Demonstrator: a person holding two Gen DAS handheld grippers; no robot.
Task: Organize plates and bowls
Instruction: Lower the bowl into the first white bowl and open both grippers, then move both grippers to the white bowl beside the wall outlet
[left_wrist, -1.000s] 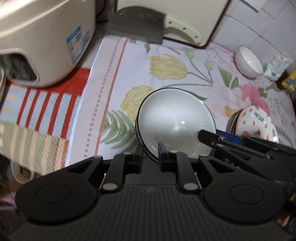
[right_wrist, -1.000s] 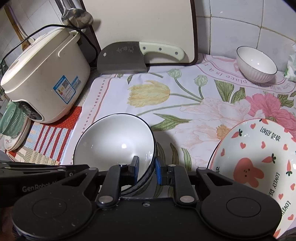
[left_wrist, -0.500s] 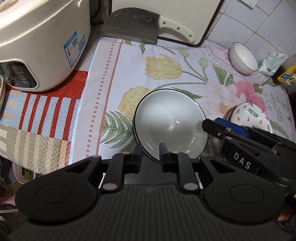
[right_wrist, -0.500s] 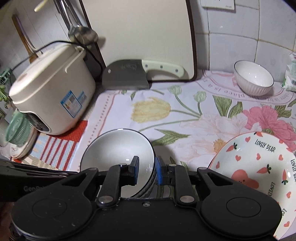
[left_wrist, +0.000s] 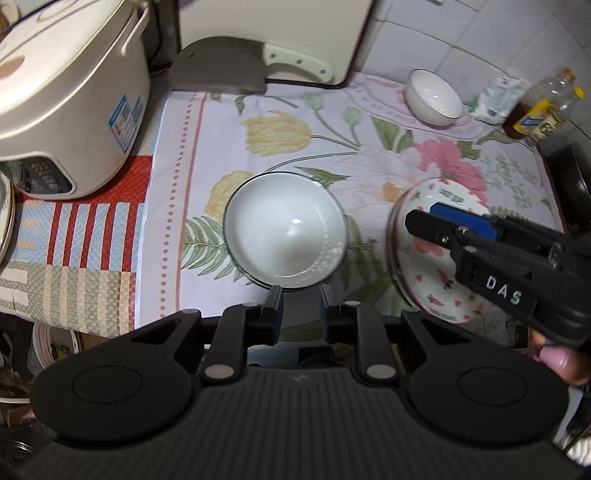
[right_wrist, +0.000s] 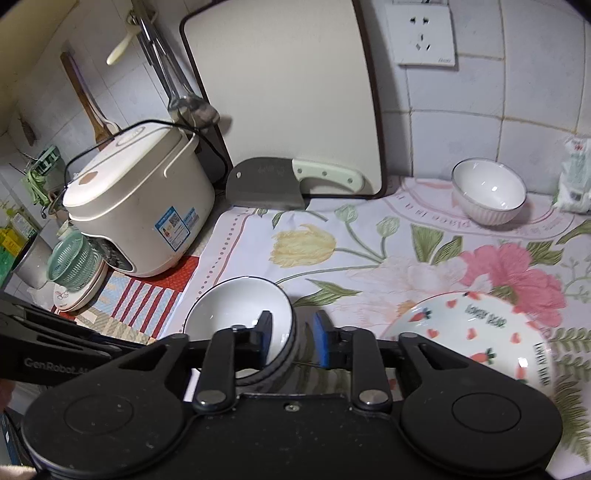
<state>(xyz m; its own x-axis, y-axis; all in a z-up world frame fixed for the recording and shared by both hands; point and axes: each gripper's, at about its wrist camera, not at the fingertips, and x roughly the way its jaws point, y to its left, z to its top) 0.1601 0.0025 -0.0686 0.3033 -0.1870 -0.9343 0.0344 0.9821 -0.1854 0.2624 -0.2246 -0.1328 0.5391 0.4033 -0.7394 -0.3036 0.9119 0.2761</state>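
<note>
A white bowl with a dark rim sits on the flowered cloth, nested in another bowl below it. My left gripper hovers over the bowl's near rim. Its jaws are opening and the pads stand clear of the rim. My right gripper straddles the bowl's right rim, one finger inside and one outside. Its jaws are also opening, with a gap on each side. In the left wrist view the right gripper reaches in above a carrot-patterned plate.
A small white bowl stands at the back right. A rice cooker is on the left, with a cleaver and a cutting board against the wall. Bottles stand far right. A green strainer rests on plates at the left.
Both grippers were shut on the bowl's rim. They have let go, their jaws have widened, and both have risen and drawn back. The bowl stays on the cloth.
</note>
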